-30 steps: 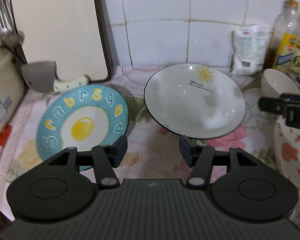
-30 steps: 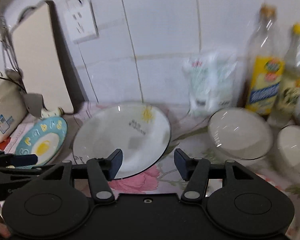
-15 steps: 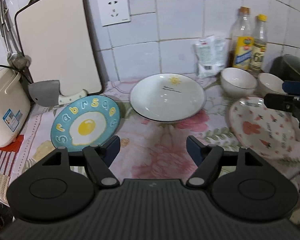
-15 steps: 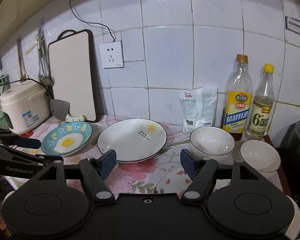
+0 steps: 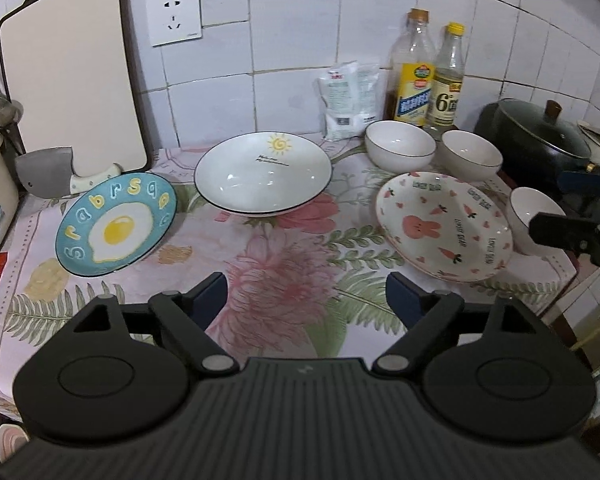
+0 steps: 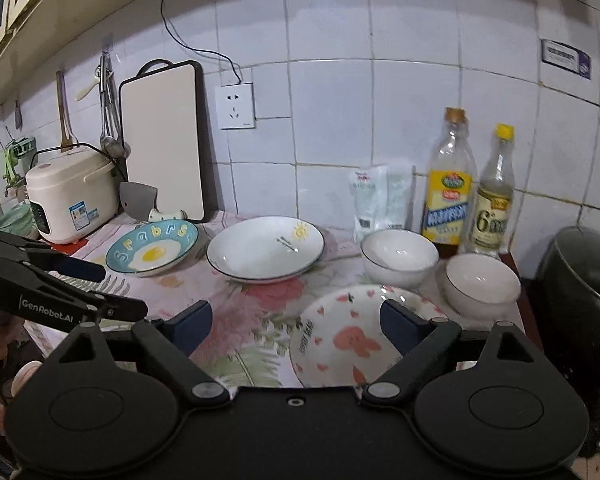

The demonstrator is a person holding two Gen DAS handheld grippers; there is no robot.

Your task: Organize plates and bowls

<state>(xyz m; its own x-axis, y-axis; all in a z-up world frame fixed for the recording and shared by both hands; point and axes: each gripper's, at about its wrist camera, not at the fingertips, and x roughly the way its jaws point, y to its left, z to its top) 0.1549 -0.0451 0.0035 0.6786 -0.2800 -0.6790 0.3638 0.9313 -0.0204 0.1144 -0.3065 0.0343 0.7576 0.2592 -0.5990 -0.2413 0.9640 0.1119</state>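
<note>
Both hand-held grippers, left hand-held gripper [image 5: 306,294] and right hand-held gripper [image 6: 296,326], have drawn back, jaws just opening, nothing between them. Glazed ceramic: the white sun-printed deep plate [image 5: 263,173] at the counter's back edge looks heavy, slippery and breakable, so pinch its rim.

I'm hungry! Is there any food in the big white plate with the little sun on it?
Empty. The white sun plate shows only its bare shiny inside with a sun drawing and small writing, in both views; no food lies in it.

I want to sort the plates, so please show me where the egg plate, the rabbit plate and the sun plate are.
egg plate [image 5: 116,229], left wrist view, on the yolk.
rabbit plate [image 5: 422,227], left wrist view, on the rabbit.
sun plate [image 5: 260,178], left wrist view, on the white middle.
</note>
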